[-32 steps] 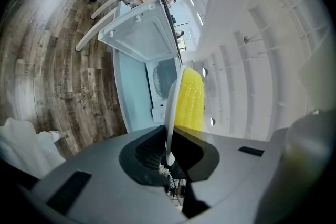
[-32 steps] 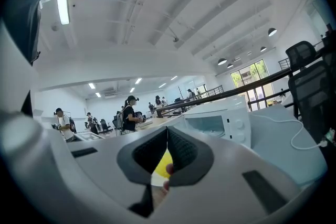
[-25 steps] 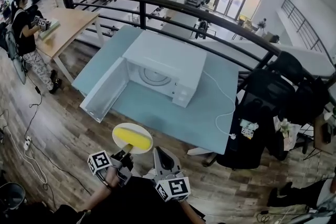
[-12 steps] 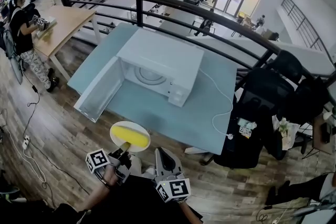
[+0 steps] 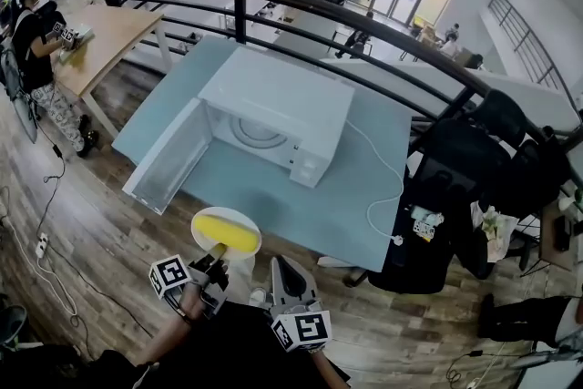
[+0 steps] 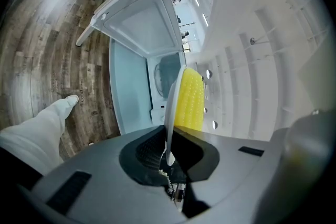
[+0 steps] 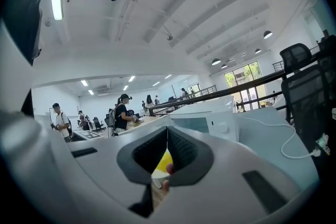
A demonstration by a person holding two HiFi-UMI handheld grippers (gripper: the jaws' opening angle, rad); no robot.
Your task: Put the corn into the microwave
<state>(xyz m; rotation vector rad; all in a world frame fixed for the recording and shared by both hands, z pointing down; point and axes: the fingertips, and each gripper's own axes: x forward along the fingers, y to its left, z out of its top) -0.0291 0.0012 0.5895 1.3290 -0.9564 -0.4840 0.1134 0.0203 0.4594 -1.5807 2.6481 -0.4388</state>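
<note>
The left gripper has its jaws clamped on the near rim of a white plate. The corn cob lies on that plate, in the air just short of the near edge of the table. The right gripper hangs beside it, jaws pressed together on nothing. The microwave stands on the table with its door swung wide to the left, and the glass turntable shows inside. The step in hand looks like the carry toward the cavity. A pinch on the rim gives little hold against tipping, so the plate should travel level and slowly, or the cob may roll off. Approach straight at the opening, to the right of the open door, and lift clear of the sill. Set the plate flat on the turntable, and only then ease the jaws apart.
</note>
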